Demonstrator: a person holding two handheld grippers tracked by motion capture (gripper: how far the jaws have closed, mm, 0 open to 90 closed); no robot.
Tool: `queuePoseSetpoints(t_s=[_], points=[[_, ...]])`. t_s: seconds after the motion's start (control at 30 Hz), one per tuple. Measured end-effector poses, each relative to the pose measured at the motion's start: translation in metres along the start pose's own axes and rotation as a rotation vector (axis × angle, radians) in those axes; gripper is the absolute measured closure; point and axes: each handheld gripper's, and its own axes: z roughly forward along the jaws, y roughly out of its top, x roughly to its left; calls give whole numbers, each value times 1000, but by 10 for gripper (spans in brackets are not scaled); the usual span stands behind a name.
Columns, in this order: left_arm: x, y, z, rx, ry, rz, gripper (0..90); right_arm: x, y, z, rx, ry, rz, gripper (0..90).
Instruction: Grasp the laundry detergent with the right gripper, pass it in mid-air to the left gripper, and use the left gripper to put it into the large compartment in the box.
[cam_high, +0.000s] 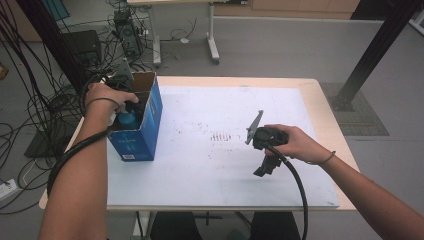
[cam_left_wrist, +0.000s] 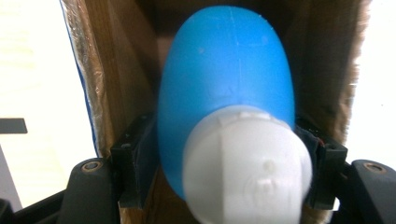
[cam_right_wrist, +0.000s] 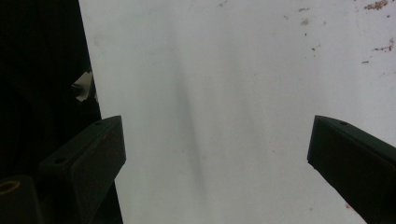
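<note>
Blue bottle (cam_left_wrist: 224, 79) with a white cap (cam_left_wrist: 247, 168) sits inside the blue cardboard box (cam_high: 150, 125), between the left gripper's (cam_high: 131, 106) jaws; whether the pads press its sides is hard to tell, and its base is hidden. The right gripper (cam_right_wrist: 217, 154) hangs wide apart over the white table sheet (cam_right_wrist: 224, 70), clasping nothing.

Lower body of the blue bottle (cam_high: 127, 120) hidden by the box (cam_high: 145, 131) walls; white cap (cam_left_wrist: 247, 170) blurred, cut off at the bottom edge; whether the left gripper's (cam_high: 131, 106) pads pressed it, not discernible; box print too small to be read
</note>
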Motion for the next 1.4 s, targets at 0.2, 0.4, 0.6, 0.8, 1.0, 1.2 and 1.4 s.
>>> queuePoseSetpoints(t_s=[0.2,0.4,0.6,0.8,1.0,1.2,1.4], points=[[-2,-1,-11,-10,10,-1,331,1,0,0,2,-1,-2,40],[-6,-4,-23,-25,12,0,330,1,0,-2,-4,-8,-13,40],[-10,-8,-43,-51,7,14,326,2,0,-4,-9,-14,-15,40],[-17,-16,-65,-75,22,31,306,4,-1,-5,-10,-14,-11,40],[-25,-25,-84,-113,37,49,277,6,0,-6,-13,-19,-22,40],[-34,-33,-100,-135,39,78,217,7,1,-7,-10,-20,-23,40],[-50,-39,-110,-147,54,122,153,8,2,-8,-5,-21,-21,40]])
